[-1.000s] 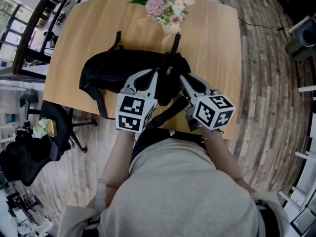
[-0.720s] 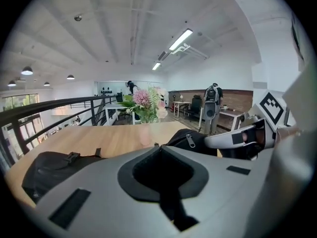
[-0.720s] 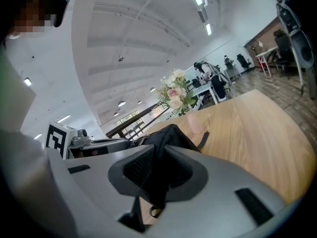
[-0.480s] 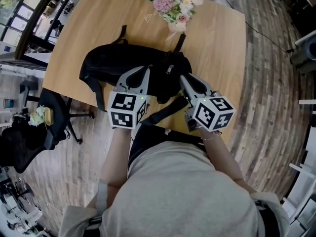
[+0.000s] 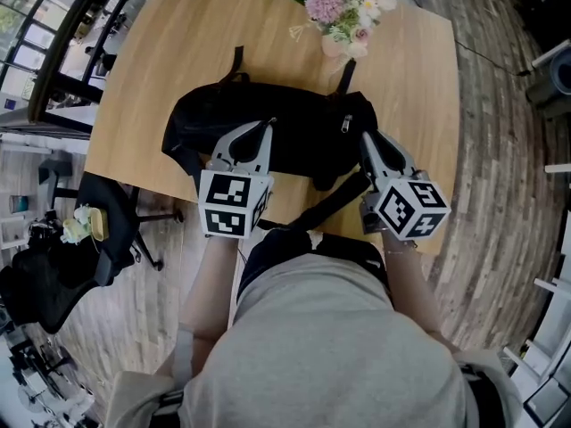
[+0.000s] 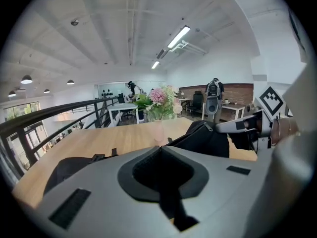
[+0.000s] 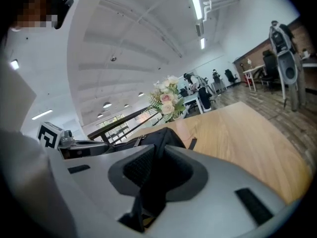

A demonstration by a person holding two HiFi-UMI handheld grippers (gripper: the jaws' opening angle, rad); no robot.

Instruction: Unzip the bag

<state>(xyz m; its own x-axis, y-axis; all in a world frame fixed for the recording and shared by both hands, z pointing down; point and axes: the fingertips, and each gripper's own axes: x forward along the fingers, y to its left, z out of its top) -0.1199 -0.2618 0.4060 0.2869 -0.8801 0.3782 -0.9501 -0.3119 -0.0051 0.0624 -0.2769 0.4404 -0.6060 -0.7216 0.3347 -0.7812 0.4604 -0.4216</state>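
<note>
Black bag [image 5: 294, 141] on wooden table [image 5: 161, 69]; flowers [image 5: 343, 7] far side.
Right gripper [image 5: 366, 137] clamped on bag fabric, near-right; left gripper [image 5: 269, 124] jaws pressed together at bag's top.

One black bag [image 5: 294, 141], one flower bouquet [image 5: 346, 7], one wooden table [image 5: 178, 52], one office chair [image 5: 100, 239], two grippers [image 5: 268, 125] [image 5: 366, 137].

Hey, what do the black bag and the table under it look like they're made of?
The bag is likely matte black woven synthetic fabric: it slumps and creases softly, and its zipper pull glints like metal. The table looks like wood or wood-look veneer with a smooth, low-sheen finish. Pale grain lines run across the top, but whether it is solid or laminate cannot be told.
</note>
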